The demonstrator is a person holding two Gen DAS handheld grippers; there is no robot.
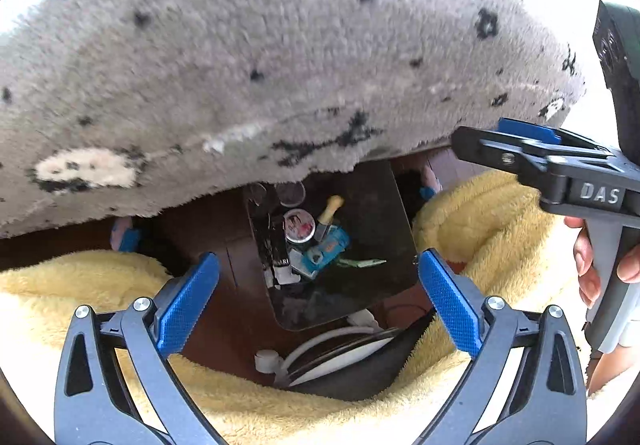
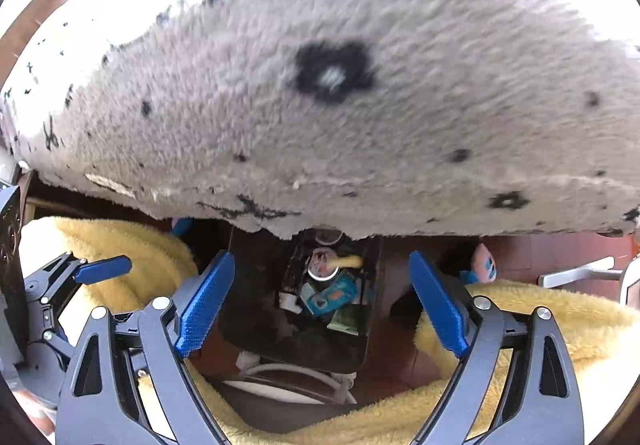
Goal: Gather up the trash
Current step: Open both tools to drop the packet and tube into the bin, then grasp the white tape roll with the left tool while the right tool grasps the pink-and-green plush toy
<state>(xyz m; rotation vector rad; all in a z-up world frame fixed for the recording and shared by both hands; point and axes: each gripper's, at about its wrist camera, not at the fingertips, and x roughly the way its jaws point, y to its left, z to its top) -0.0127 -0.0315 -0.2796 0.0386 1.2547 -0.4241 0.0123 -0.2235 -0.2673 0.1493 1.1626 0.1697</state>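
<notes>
Both the left gripper (image 1: 320,299) and the right gripper (image 2: 322,299) have their fingers wide apart and hold nothing. The trash (image 1: 316,241) lies inside a dark bin (image 1: 376,213), below the edge of a grey rug (image 1: 260,65) and between yellow fleece legs (image 1: 488,217).

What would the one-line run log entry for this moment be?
left gripper open | right gripper open | both above black trash bin | grey spotted rug ahead

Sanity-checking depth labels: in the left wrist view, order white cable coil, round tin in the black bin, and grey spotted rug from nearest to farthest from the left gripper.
1. White cable coil: low centre, just beyond the open left gripper.
2. Round tin: centre, inside the black bin, past the coil.
3. Grey spotted rug: fills the upper frame, beyond the bin.
</notes>
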